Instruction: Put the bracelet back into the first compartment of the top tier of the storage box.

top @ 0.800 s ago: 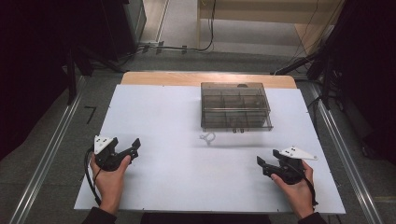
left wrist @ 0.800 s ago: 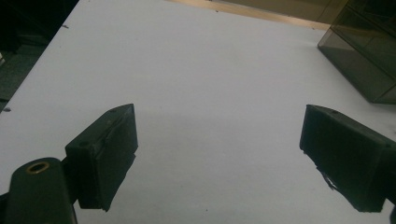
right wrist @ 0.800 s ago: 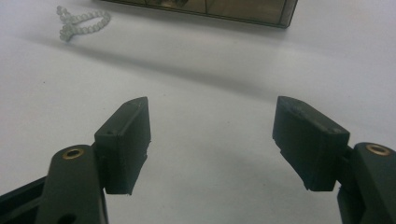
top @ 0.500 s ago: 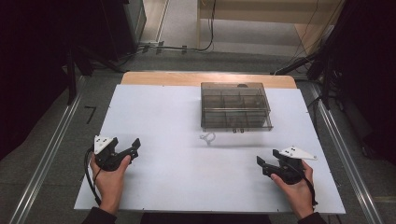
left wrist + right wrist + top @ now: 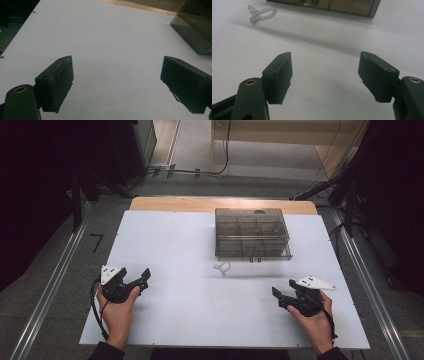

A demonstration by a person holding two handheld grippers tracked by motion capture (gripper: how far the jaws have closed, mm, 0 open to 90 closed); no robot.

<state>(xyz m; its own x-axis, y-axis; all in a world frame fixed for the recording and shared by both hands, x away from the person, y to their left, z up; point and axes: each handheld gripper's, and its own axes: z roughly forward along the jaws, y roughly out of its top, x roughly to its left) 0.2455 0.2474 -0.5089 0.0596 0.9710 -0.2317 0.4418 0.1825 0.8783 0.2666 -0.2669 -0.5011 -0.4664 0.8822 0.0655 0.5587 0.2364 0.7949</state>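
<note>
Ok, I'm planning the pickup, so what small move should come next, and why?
Probably ease the right gripper forward and left toward the small beaded loop. Its jaws stand wide open with nothing between them, and the loop lies on the white table just in front of the clear compartment box, nearer this gripper than the left gripper, which is also open.

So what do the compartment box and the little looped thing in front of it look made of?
The compartment box looks like smoke-tinted clear plastic with a glossy finish: its dividers show through the walls. The looped thing looks like a string of small translucent whitish beads, probably plastic or silicone, though glass can't be ruled out. Both lie on a matte white tabletop.
</note>
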